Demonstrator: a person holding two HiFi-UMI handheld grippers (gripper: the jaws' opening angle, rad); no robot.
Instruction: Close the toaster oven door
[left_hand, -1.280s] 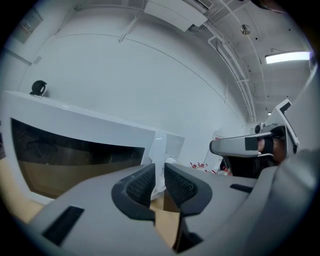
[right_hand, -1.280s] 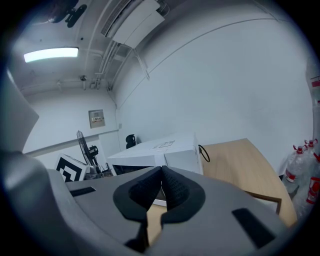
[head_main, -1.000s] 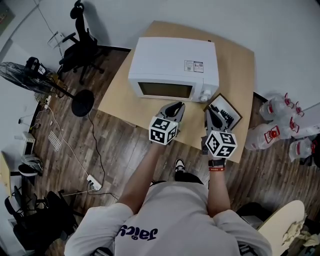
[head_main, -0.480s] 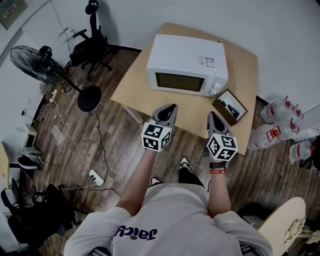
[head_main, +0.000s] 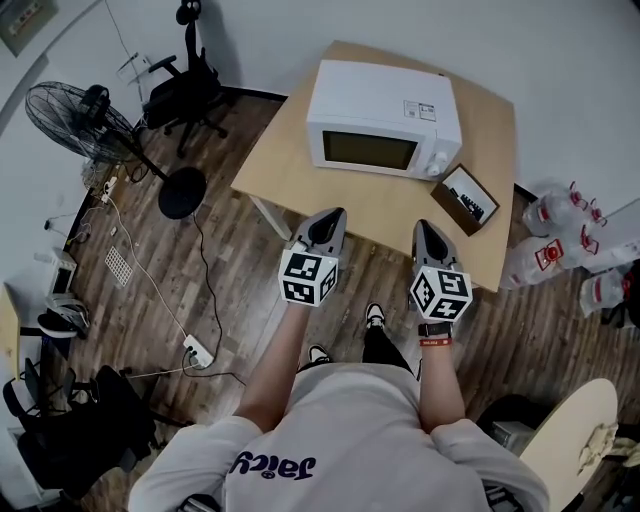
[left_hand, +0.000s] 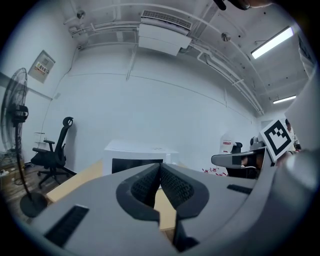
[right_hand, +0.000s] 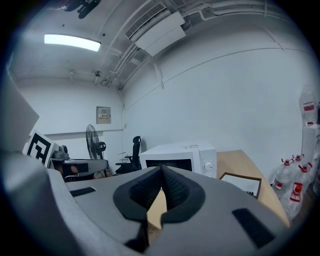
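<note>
The white toaster oven stands on the wooden table, and its dark glass door lies flush against its front. Both grippers hang over the floor just off the table's near edge, apart from the oven. My left gripper is shut; its jaws have just been closing with nothing between them. Its own view shows the pads pressed together and the oven straight ahead. My right gripper is shut and empty too, with the pads meeting and the oven beyond.
A dark-framed picture lies on the table right of the oven. A standing fan and an office chair stand at the left. Water bottles crowd the right. A cable and power strip lie on the wooden floor.
Both grippers have drawn back from the oven's front, off the table and toward the person's body. The oven now sits farther away in the head view.
</note>
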